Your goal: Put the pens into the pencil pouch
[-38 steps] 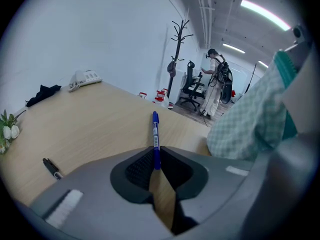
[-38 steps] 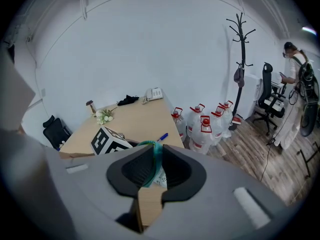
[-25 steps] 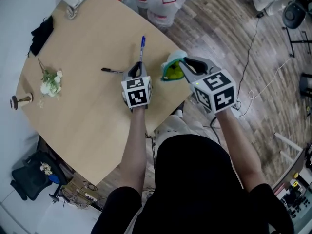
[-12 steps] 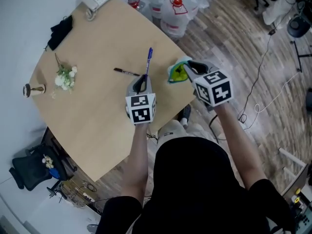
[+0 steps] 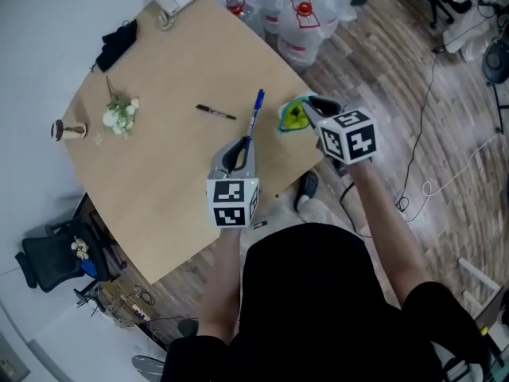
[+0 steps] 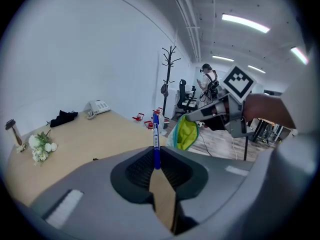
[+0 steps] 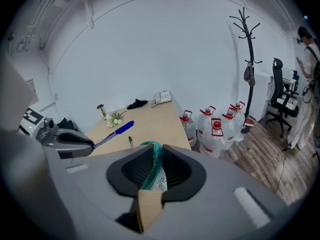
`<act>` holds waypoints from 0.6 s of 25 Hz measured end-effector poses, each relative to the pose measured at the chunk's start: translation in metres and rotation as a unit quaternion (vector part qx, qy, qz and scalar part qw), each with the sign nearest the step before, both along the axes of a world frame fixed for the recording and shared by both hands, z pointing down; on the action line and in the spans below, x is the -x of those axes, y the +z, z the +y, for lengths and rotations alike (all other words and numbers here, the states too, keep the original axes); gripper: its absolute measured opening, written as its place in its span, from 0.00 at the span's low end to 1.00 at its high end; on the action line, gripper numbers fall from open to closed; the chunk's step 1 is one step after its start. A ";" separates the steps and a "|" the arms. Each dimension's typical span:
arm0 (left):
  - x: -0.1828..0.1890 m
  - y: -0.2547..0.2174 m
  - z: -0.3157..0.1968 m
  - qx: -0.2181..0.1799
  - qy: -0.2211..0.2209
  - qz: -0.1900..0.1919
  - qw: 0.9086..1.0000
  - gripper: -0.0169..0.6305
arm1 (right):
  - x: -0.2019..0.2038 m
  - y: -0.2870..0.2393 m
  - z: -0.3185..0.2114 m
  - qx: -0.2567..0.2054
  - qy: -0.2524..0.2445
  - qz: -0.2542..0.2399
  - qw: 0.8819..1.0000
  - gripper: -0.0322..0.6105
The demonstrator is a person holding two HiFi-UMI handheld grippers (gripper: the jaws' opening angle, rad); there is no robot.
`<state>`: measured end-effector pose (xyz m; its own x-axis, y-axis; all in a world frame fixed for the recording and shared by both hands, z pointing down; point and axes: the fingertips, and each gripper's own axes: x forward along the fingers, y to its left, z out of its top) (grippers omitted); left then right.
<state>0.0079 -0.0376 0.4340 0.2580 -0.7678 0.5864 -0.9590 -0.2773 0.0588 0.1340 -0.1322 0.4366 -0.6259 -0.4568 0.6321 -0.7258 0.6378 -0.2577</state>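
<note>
One blue pen (image 5: pixel 253 122), one black pen (image 5: pixel 215 112), one pouch (image 5: pixel 293 115)

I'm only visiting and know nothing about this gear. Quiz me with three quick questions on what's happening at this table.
1. True or false: the left gripper is shut on the blue pen.
2. What does the right gripper hold? A) a flower B) the pencil pouch C) a phone
3. Fill in: the loose pen lying on the table is ___ in colour.
Key: 1 true; 2 B; 3 black.
</note>
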 end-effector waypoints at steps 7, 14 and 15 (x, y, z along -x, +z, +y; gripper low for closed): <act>-0.019 -0.010 0.031 -0.006 0.008 0.012 1.000 0.08 | 0.007 0.001 0.000 -0.007 -0.020 0.001 1.000 0.14; -0.049 0.004 0.049 0.007 0.032 0.019 0.999 0.08 | 0.012 0.003 0.007 -0.009 -0.035 0.001 0.999 0.14; -0.052 0.008 0.051 0.012 0.034 0.020 0.999 0.08 | 0.012 0.003 0.008 -0.008 -0.035 0.000 0.999 0.14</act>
